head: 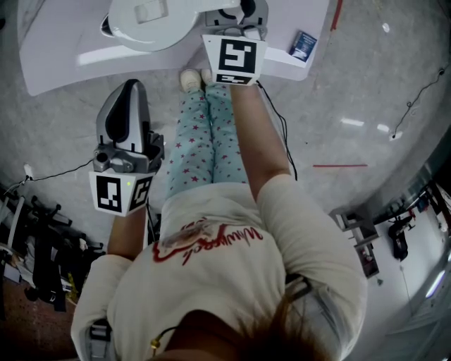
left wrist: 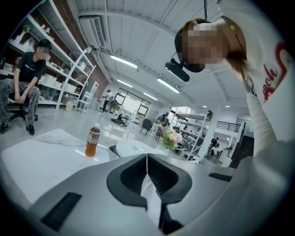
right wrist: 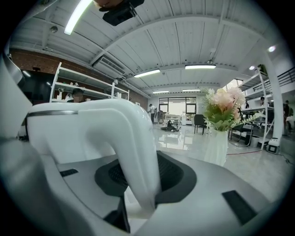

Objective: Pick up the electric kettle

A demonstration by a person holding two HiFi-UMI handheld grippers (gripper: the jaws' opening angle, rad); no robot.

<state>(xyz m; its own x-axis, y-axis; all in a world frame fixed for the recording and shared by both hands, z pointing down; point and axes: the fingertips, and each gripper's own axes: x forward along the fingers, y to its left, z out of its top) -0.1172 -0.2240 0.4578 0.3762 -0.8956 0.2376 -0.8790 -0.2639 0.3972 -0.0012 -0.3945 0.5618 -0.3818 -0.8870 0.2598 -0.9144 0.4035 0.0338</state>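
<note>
The white electric kettle stands on the white table at the top of the head view. My right gripper reaches over the table edge to it. In the right gripper view the kettle's curved white handle runs down between the black pads, and my right gripper is shut on it. My left gripper hangs over the floor short of the table, its jaws closed with nothing in them. The left gripper view shows its pads meeting in a line, with the kettle's lid beyond.
An amber drink bottle stands on the table left of the kettle. A vase of pink flowers stands to the right. A small blue packet lies near the table's right end. Black equipment and cables crowd the floor at left.
</note>
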